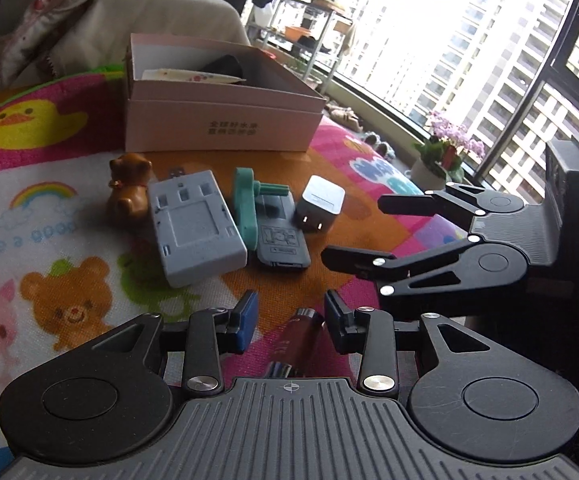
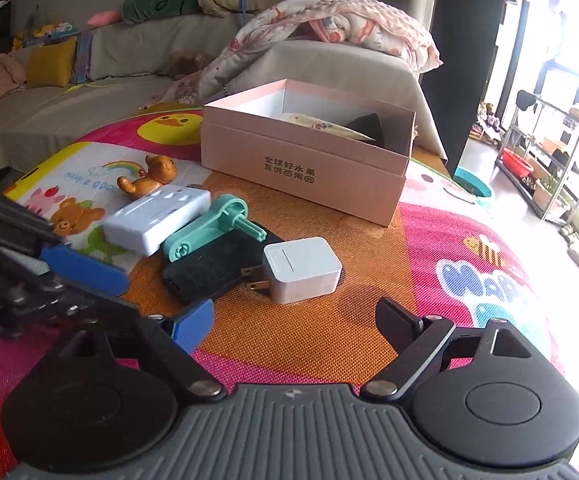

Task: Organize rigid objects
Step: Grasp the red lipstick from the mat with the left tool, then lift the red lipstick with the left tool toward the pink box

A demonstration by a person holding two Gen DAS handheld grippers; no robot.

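An open pink cardboard box [image 1: 217, 124] [image 2: 309, 168] stands at the back of the mat, with a dark object and a printed item inside. In front lie a brown bear figurine [image 1: 129, 190] [image 2: 149, 178], a grey-white adapter block [image 1: 195, 224] [image 2: 157, 216], a teal plastic handle [image 1: 249, 208] [image 2: 205, 232], a black flat device [image 1: 281, 236] [image 2: 213, 268] and a white plug charger [image 1: 321, 202] [image 2: 299, 270]. My left gripper [image 1: 291, 320] is open over a red cylinder [image 1: 299, 334]. My right gripper [image 2: 297, 322] [image 1: 353, 232] is open just before the charger.
A colourful cartoon play mat [image 1: 41, 216] [image 2: 469, 248] covers the surface. A sofa with blankets [image 2: 321, 36] stands behind the box. A potted pink flower [image 1: 445, 152] sits by the window. A metal shelf rack [image 2: 545, 168] stands at the right.
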